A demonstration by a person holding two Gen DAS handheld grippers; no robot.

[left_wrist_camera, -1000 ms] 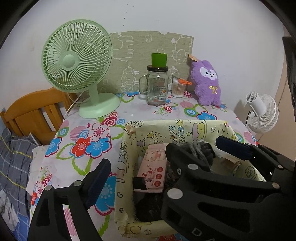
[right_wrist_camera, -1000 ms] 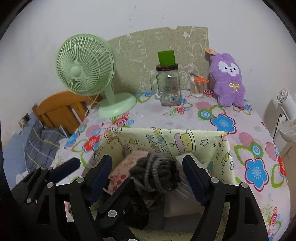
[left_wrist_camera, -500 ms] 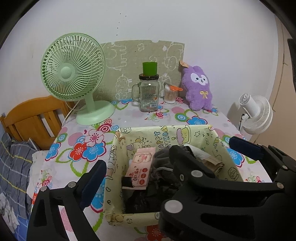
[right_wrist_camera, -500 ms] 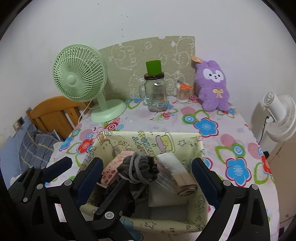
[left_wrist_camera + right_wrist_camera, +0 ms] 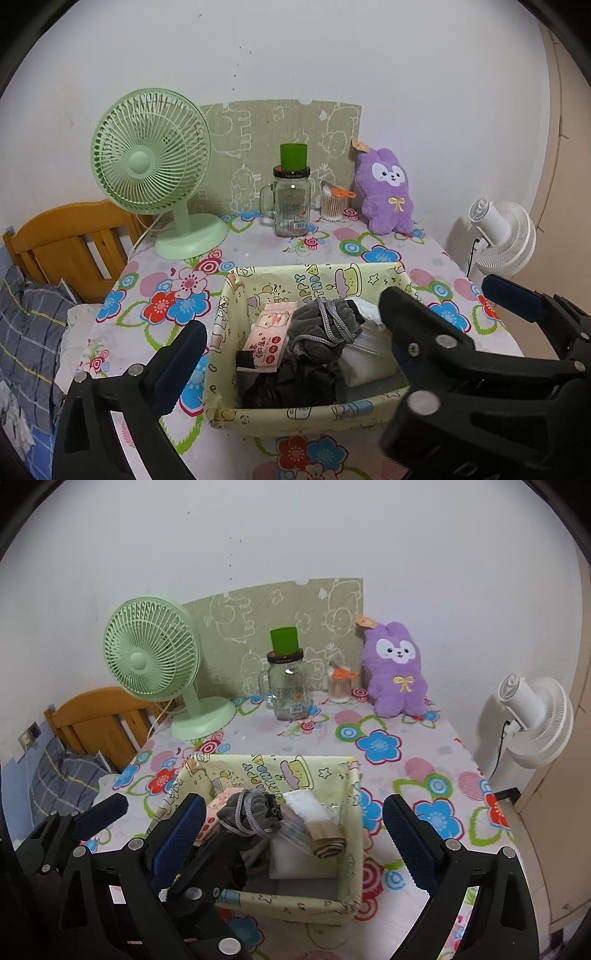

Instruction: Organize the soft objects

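A pale yellow cartoon-print fabric box [image 5: 284, 419] [image 5: 354, 834] sits on the flowered table. In it lie a grey drawstring pouch [image 5: 325, 325] [image 5: 251, 812], a pink wipes pack [image 5: 267, 339], dark cloth [image 5: 291, 384] and a white folded cloth [image 5: 303, 845]. A purple plush bunny [image 5: 388, 192] [image 5: 397, 670] leans on the back wall. My left gripper [image 5: 291, 343] is open and empty, above the box's near side. My right gripper [image 5: 293, 830] is open and empty, also above the box.
A green desk fan [image 5: 155, 184] stands at the back left. A glass jar with a green cup on top [image 5: 291, 203] and a cotton-swab tub [image 5: 332, 203] stand mid back. A white fan [image 5: 528, 716] is off the table's right edge, a wooden headboard [image 5: 66, 243] at left.
Both grippers have pulled back and up from the box, so more of the table and box shows. The grey pouch stays in the box.
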